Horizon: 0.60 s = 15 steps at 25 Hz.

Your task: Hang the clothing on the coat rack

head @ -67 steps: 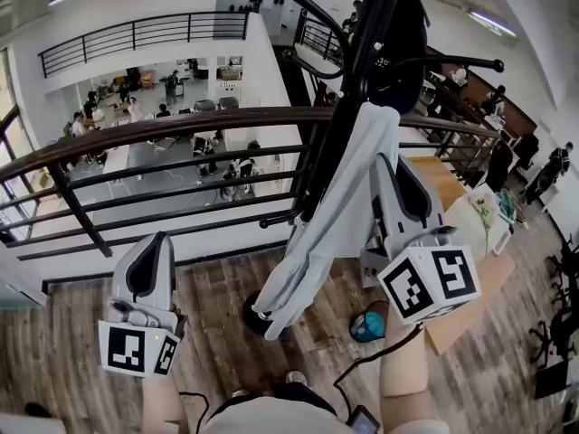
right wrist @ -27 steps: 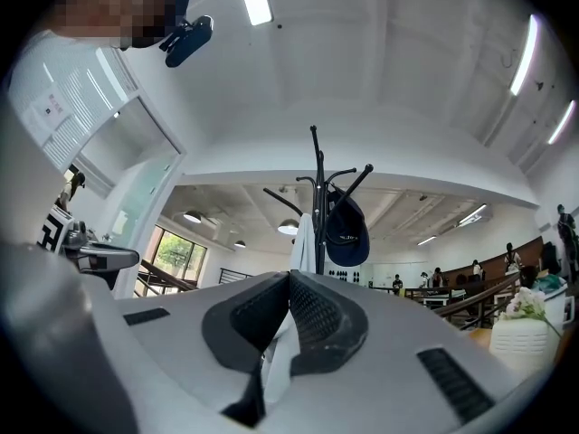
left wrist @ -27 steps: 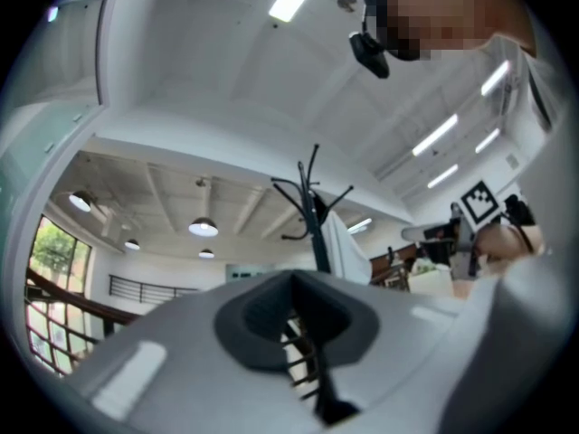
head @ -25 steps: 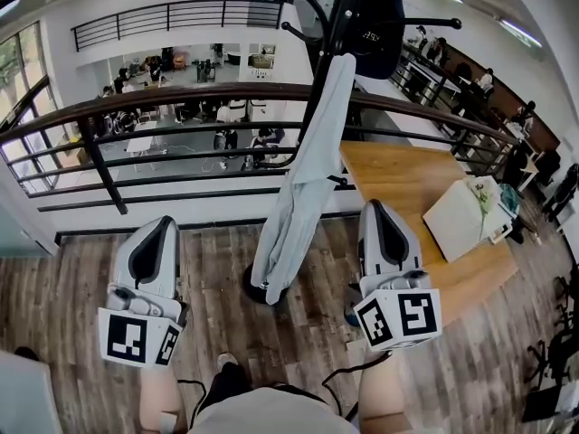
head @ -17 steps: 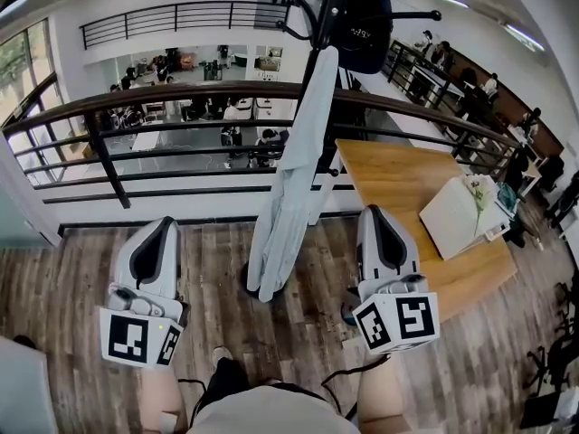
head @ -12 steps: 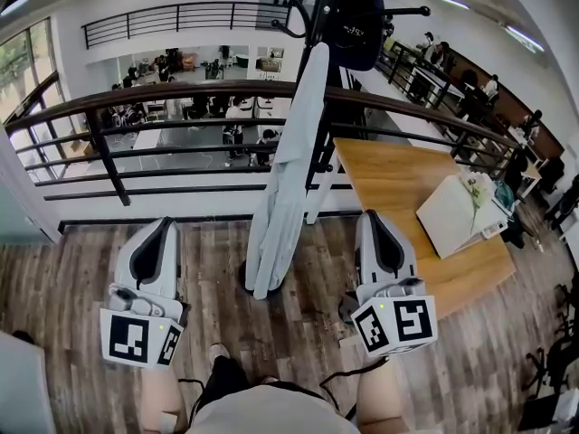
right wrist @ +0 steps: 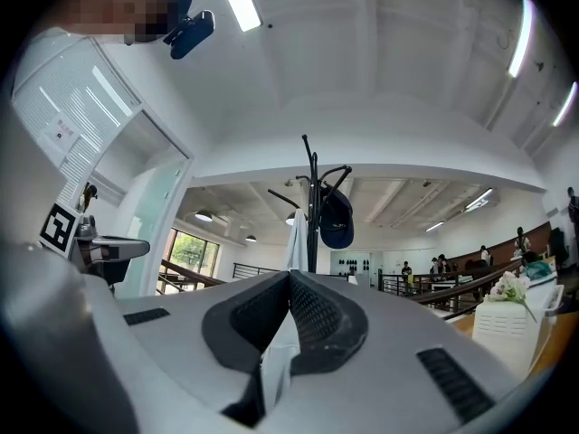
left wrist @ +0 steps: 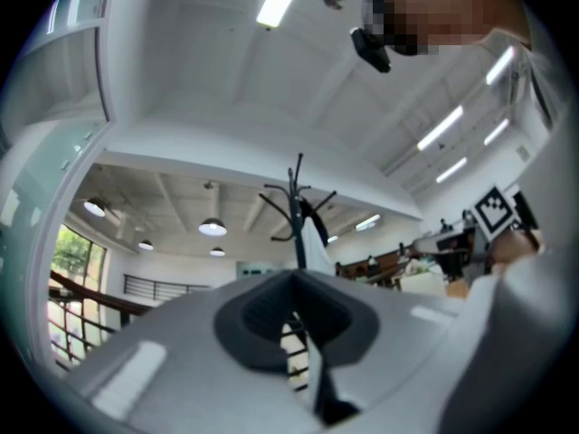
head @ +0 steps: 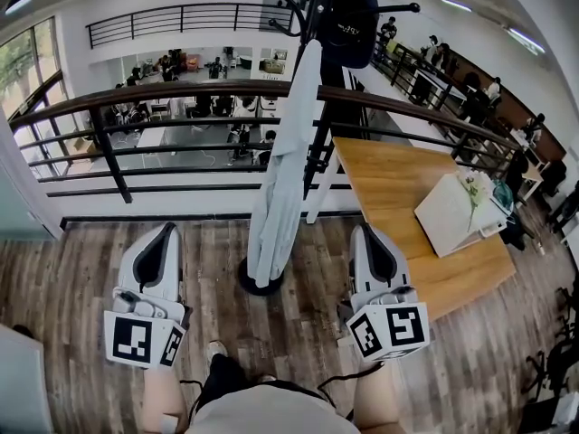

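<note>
A pale grey-blue garment [head: 282, 165] is hanging full length from an upper hook of the black metal coat rack [head: 316, 143]. Its hem is ending just above the rack's round base [head: 261, 284], and a dark navy cap [head: 351, 18] is sitting on a neighbouring hook. The left gripper [head: 166, 233] and right gripper [head: 363, 233] are hovering low over the wood-plank floor [head: 81, 269], one on each side of the rack and apart from the cloth. In both gripper views the jaws are meeting at their tips with nothing between them.

Judging by this, the hanging itself looks done, and the step in hand is getting clear. To do it well, the person should be keeping both grippers wide of the hem so that nothing tugs the cloth. They should also be checking that the collar is sitting fully over the hook, which cannot be made out here.
</note>
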Each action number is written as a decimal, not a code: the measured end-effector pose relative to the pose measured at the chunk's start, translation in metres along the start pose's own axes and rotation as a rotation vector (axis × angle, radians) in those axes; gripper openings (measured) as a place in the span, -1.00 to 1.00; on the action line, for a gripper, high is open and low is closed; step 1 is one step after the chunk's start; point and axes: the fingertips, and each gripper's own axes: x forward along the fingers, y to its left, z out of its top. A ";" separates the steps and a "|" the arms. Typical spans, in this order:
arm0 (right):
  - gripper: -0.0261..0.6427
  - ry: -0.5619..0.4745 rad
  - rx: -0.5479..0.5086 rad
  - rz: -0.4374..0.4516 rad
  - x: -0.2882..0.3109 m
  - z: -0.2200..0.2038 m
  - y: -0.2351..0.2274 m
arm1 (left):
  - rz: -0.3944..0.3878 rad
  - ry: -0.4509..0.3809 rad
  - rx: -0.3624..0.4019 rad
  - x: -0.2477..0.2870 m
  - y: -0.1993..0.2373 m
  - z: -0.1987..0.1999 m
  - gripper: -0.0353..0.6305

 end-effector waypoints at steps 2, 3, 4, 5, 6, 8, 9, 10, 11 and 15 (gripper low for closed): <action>-0.92 0.000 0.005 0.000 -0.001 -0.002 -0.005 | 0.001 0.002 0.000 0.003 -0.004 -0.001 -0.88; -0.92 -0.001 0.006 0.000 -0.001 -0.003 -0.007 | 0.002 0.003 0.001 0.004 -0.005 -0.002 -0.88; -0.92 -0.002 0.007 -0.001 -0.001 -0.004 -0.009 | 0.002 0.004 0.002 0.005 -0.007 -0.003 -0.88; -0.92 -0.004 0.007 -0.002 -0.001 -0.005 -0.010 | 0.002 0.004 0.003 0.006 -0.008 -0.003 -0.88; -0.92 -0.004 0.006 -0.002 -0.001 -0.005 -0.011 | 0.002 0.004 0.004 0.006 -0.008 -0.003 -0.87; -0.92 -0.004 0.003 -0.002 -0.001 -0.004 -0.012 | 0.001 0.004 0.004 0.007 -0.009 -0.002 -0.88; -0.92 -0.003 0.001 -0.001 -0.001 -0.004 -0.012 | 0.001 0.003 0.004 0.007 -0.010 -0.002 -0.87; -0.92 -0.002 0.001 -0.001 -0.001 -0.005 -0.013 | 0.000 0.003 0.003 0.008 -0.011 -0.003 -0.88; -0.92 -0.001 0.001 -0.001 -0.001 -0.006 -0.014 | -0.001 0.003 0.003 0.010 -0.011 -0.004 -0.88; -0.92 0.001 0.002 -0.007 0.002 -0.009 -0.017 | -0.010 0.002 0.004 0.016 -0.012 -0.006 -0.88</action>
